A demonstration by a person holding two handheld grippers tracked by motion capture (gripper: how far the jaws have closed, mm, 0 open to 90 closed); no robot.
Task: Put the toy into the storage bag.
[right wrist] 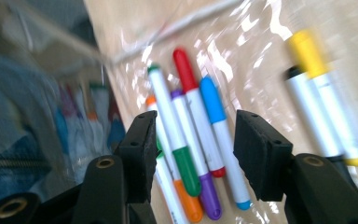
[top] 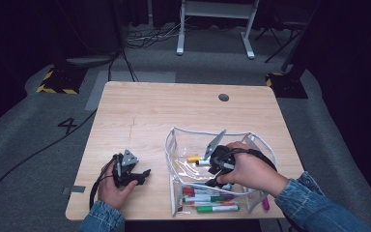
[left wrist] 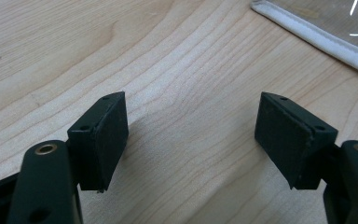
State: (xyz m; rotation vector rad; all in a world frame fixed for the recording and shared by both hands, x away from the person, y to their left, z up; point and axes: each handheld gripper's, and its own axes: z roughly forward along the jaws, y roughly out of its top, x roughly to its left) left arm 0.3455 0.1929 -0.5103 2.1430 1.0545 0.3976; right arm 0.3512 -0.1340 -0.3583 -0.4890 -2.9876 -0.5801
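Observation:
A clear plastic pouch with a white rim lies open on the right half of the wooden table. Several coloured markers lie in its near end, and a yellow-capped marker lies farther in. My right gripper reaches into the pouch. In the right gripper view it is open, hovering over a blue-capped marker, with red and green ones beside it; nothing is between the pads. My left gripper rests open on bare wood, left of the pouch rim.
A pink marker lies outside the pouch near the table's front right edge. A round cable hole sits at the back of the table. Beyond the table stand a white desk frame and floor cables.

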